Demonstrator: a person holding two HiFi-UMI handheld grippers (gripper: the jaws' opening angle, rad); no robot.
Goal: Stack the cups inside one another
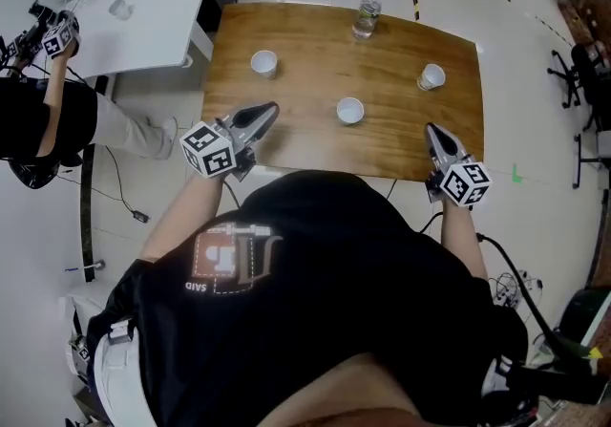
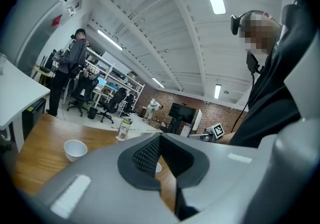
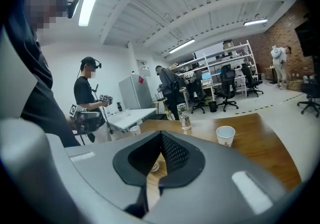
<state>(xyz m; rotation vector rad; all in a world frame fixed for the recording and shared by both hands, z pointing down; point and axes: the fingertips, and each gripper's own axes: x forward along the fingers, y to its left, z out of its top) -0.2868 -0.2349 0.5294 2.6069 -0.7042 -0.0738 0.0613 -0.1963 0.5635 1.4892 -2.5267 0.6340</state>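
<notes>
Three white paper cups stand well apart on the wooden table (image 1: 315, 153): the left cup (image 1: 263, 63) farther off, the middle cup (image 1: 350, 111) nearest, and the right cup (image 1: 431, 77). One clear bottle (image 1: 366, 18) stands at the far edge. At the near edge, the left tongs (image 1: 271, 109) and right tongs (image 1: 431, 129) are both pinched together, holding nothing.

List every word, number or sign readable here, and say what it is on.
"SAID", seen upside down, on the black shirt.
Label on the bottle: too small to read.
Print on the right-hand cup: too blurred to read.
</notes>
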